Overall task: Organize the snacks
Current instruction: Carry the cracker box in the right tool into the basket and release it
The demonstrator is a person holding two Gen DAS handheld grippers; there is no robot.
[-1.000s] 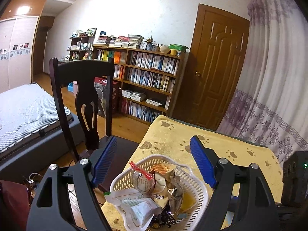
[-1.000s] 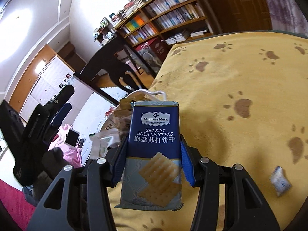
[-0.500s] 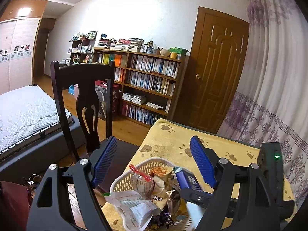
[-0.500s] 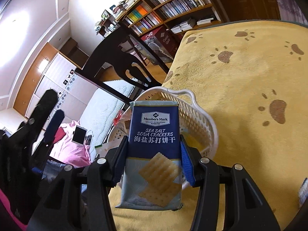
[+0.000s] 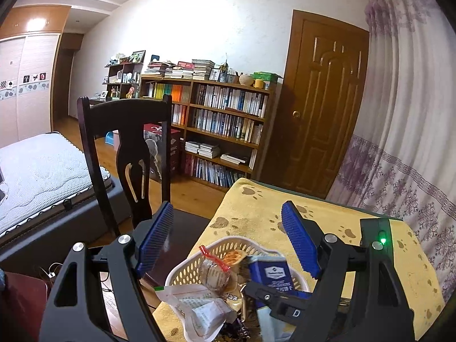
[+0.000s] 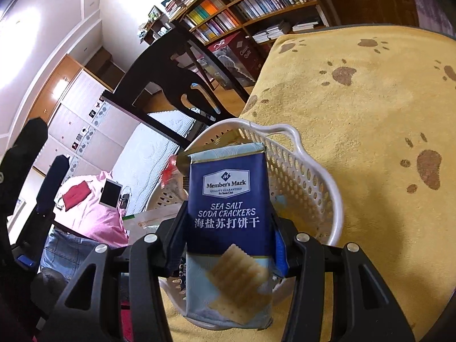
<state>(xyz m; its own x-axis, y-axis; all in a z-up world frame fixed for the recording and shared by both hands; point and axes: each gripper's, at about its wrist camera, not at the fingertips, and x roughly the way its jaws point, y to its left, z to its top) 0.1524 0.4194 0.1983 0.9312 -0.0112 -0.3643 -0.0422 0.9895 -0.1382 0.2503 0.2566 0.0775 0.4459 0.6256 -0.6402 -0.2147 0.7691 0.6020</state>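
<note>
A white perforated basket stands on the yellow paw-print cloth, at the table's left edge. Several snack packets lie in it, among them a clear bag with a red seal and a white pouch. My right gripper is shut on a blue packet of sea salt soda crackers, held over the basket's inside. My left gripper stands open above the basket with nothing between its blue pads.
A dark wooden chair stands against the table's left side, a bed beyond it. Bookshelves, a brown door and curtains line the far walls. A pink cloth with a phone lies low on the left.
My right gripper has carried the cracker packet leftwards from over the bare cloth to over the basket. It now shows in the left wrist view. My left gripper has stayed open and nearly still.
</note>
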